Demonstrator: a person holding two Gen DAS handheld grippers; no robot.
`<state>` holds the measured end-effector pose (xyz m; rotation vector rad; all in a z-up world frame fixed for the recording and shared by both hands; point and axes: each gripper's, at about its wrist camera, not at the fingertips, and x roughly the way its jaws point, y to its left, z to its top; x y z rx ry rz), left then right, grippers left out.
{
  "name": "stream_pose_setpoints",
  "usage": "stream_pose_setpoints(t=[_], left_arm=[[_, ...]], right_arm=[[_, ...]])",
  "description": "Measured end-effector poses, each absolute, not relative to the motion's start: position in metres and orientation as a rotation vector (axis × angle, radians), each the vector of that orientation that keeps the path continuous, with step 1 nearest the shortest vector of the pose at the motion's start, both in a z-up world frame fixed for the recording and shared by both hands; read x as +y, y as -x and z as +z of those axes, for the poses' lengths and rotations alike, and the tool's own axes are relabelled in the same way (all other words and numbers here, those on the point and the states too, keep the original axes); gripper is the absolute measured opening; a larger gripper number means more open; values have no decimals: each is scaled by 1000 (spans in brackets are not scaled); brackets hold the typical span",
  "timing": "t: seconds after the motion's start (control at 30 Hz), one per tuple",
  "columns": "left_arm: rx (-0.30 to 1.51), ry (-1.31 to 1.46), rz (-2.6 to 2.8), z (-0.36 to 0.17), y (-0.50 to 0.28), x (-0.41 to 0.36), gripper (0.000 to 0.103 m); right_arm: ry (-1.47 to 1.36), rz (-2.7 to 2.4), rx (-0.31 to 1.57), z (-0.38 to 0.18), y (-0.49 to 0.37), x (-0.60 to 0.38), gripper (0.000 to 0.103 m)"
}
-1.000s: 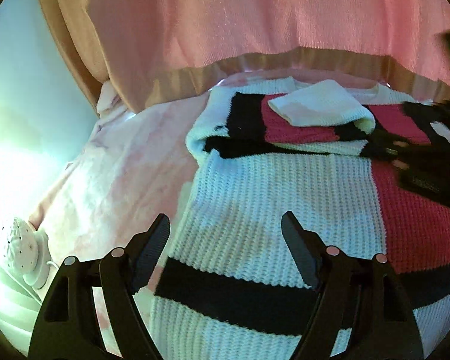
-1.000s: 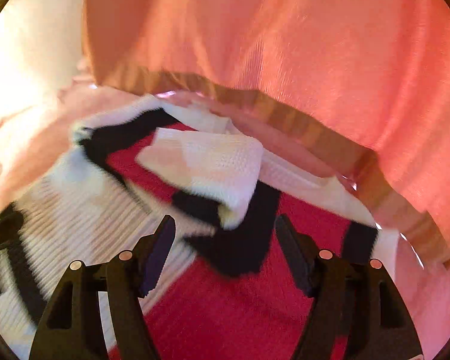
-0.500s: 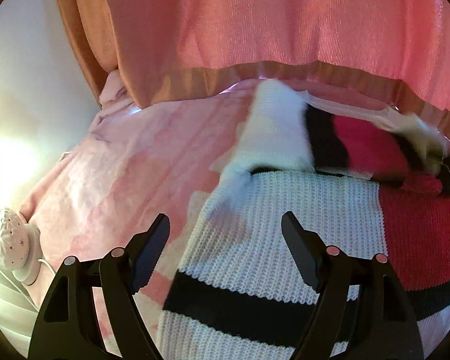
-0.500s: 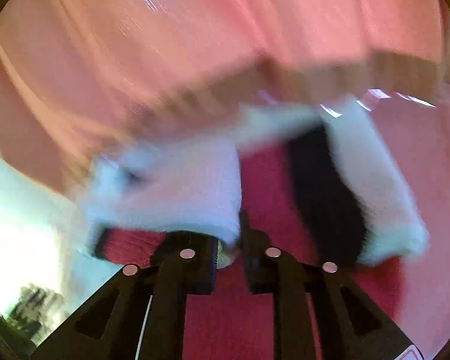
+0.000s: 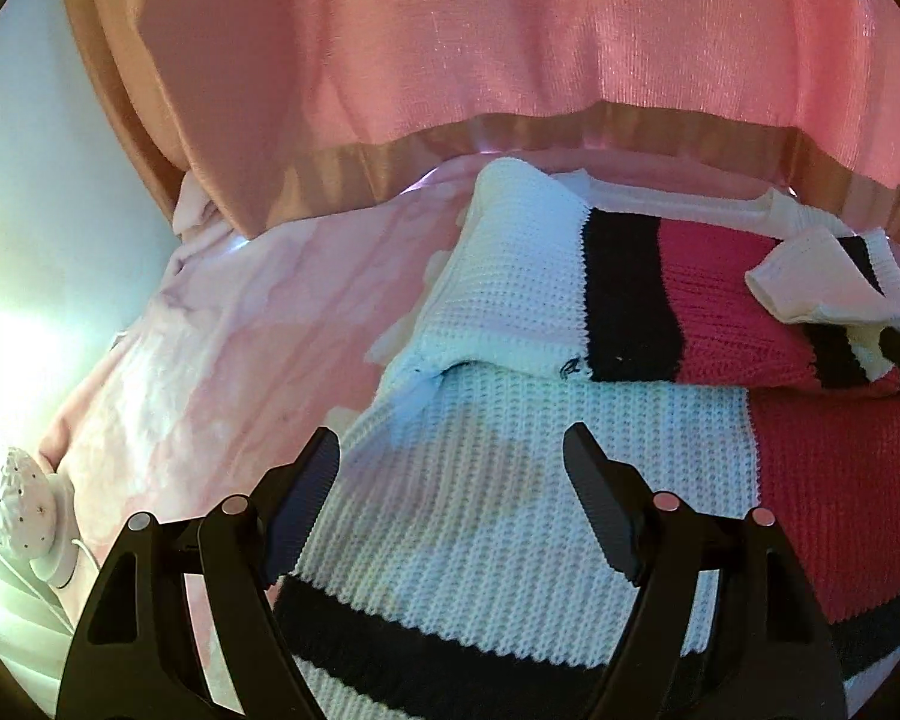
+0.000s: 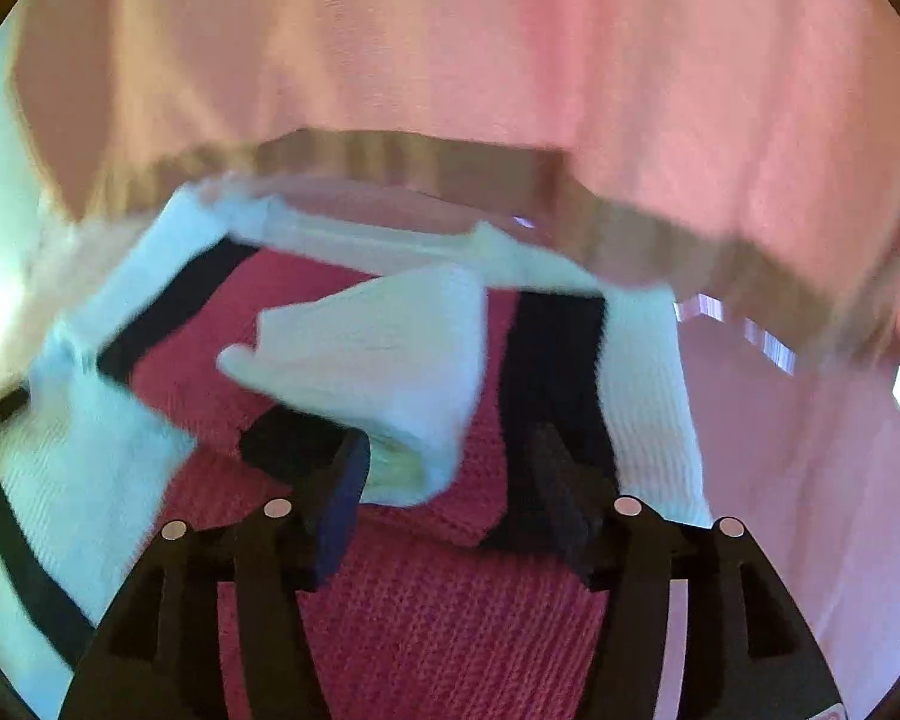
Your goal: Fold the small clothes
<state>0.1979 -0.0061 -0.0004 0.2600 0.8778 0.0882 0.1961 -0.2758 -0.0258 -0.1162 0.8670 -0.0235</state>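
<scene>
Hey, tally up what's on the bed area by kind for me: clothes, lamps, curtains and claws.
Knitted sweater: 1
White dotted lamp: 1
Pink curtain: 1
Claws: 2, left claw and right claw, both open with nothing gripped
Total: 5

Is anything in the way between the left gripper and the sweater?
Nothing visible. The left gripper hangs open right over the white part of the sweater, with only air between them.

One sweater [image 5: 510, 516]; two tools [image 5: 450, 468]; one curtain [image 5: 510, 42]
</scene>
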Motion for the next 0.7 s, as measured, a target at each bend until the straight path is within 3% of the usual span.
stream_pose_setpoints(t=[0.23, 0.3, 0.33, 0.43, 0.5, 0.53, 0.7], left_arm=[[906, -264, 79, -10, -207, -15, 75], [909, -264, 82, -11, -209, -16, 76], [910, -262, 85, -12, -210, -15, 76], [916, -256, 95, -13, -212, -13, 76], [923, -246, 102, -14, -215, -10, 76], [926, -240, 103, -14, -217, -9, 76], [999, 2, -16, -15, -236, 4, 76]], right_arm=[[332, 3, 847, -35, -224, -242, 57], [250, 33, 895, -37, -237, -249, 12], [99, 61, 905, -29, -243, -266, 7], [-364, 58, 817, -4, -234, -330, 7], [-619, -39, 804, -19, -216, -381, 10], [-609, -101, 873, -35, -212, -394, 16], [-702, -64, 914, -62, -186, -415, 19]])
